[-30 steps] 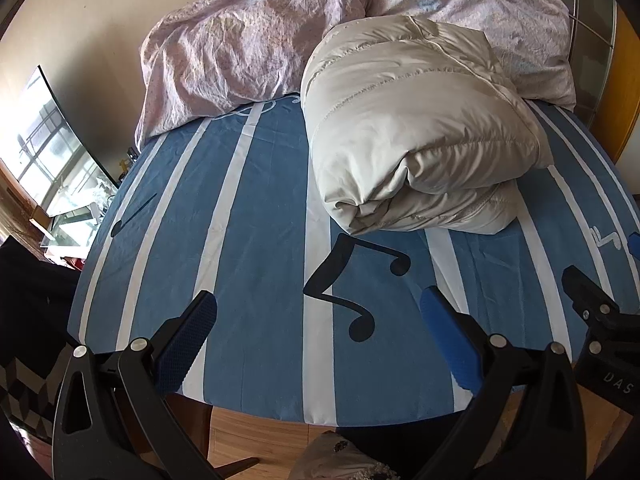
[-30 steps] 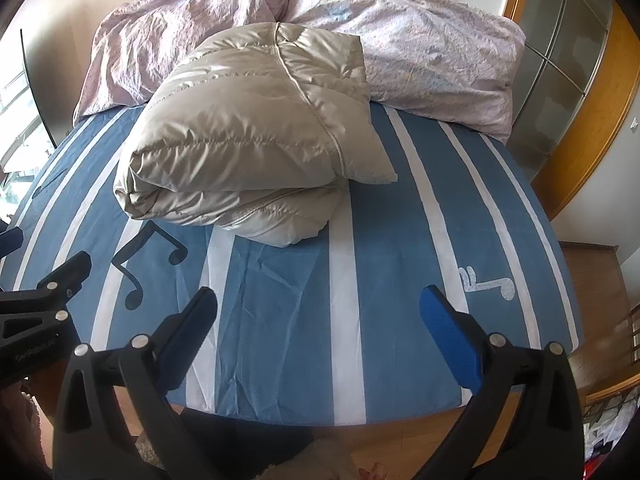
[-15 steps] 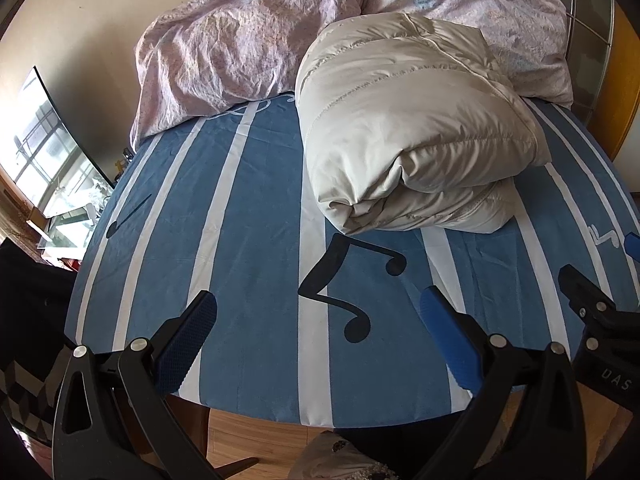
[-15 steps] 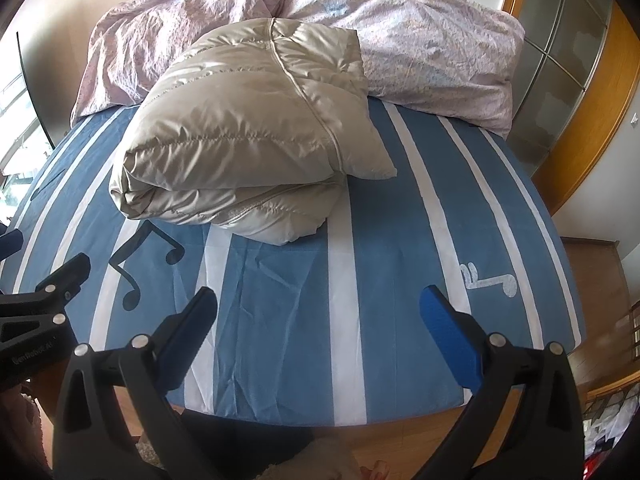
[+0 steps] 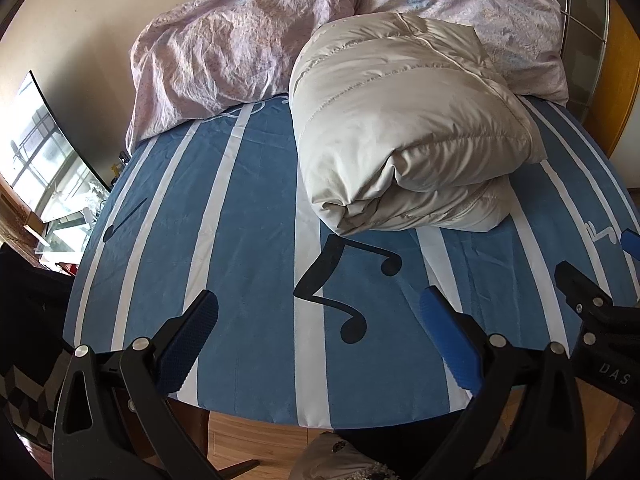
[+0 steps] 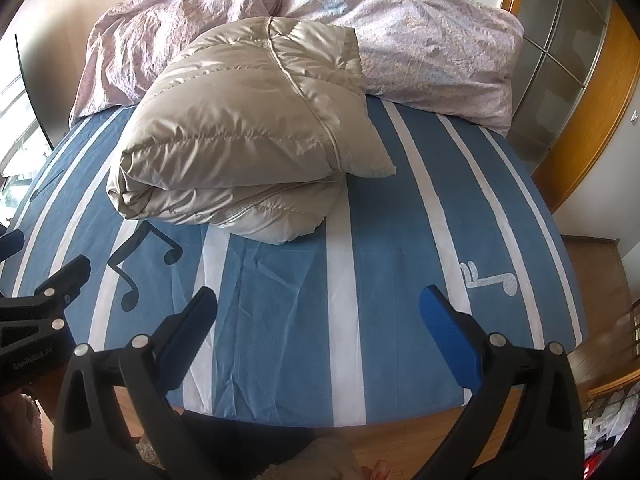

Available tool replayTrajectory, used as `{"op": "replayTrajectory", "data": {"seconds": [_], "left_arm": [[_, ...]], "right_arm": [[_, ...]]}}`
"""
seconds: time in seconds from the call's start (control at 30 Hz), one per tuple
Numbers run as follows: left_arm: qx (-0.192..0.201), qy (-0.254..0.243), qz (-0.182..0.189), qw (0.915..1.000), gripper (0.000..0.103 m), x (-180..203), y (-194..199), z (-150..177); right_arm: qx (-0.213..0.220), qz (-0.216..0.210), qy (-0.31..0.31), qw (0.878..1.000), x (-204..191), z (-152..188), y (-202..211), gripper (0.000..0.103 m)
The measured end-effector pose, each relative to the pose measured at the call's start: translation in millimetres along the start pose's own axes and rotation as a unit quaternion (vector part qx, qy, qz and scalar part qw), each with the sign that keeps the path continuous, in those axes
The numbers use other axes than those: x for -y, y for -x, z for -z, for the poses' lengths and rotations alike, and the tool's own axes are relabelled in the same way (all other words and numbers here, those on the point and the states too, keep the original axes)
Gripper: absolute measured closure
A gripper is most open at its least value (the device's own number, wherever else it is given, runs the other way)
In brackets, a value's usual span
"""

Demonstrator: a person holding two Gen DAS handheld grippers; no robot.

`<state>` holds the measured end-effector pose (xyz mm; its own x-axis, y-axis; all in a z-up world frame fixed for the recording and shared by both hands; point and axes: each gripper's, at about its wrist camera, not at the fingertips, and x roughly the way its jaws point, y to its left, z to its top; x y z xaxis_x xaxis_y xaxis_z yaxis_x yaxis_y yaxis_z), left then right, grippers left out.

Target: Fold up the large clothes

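Left gripper (image 5: 318, 322): jaws spread wide, nothing held, poised above the near edge of the blue striped sheet (image 5: 248, 248). Right gripper (image 6: 318, 320): likewise spread and empty, alongside the left.

Folded beige down jacket (image 5: 404, 132): ahead of both grippers, well beyond the fingertips, resting on the sheet with its far end against the pink quilt (image 5: 240, 48). From the left gripper, ahead and to the right; from the right gripper (image 6: 248, 132), ahead and to the left.

Expected handling: light and bulky, soft, springy; shiny shell probably slippery; folds likely to puff open if released loosely.

Recommended hold: pinch deep across a quilted seam or along the stacked near edge, capturing all layers. Avoid shallow bites on the smooth outer face. Folding looks largely complete.
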<state>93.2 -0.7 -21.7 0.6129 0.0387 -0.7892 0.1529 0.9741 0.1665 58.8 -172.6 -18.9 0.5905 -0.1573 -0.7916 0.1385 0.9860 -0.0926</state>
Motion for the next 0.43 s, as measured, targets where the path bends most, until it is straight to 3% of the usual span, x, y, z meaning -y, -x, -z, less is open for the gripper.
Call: {"op": "replayTrajectory", "data": {"seconds": [0.43], "left_arm": [[-0.001,0.003,0.002,1.0000,0.001,-1.1,-0.1,-0.1]], "right_arm": [[0.000,0.000,0.000,1.000,0.3,-0.1,0.8,0.002]]}}
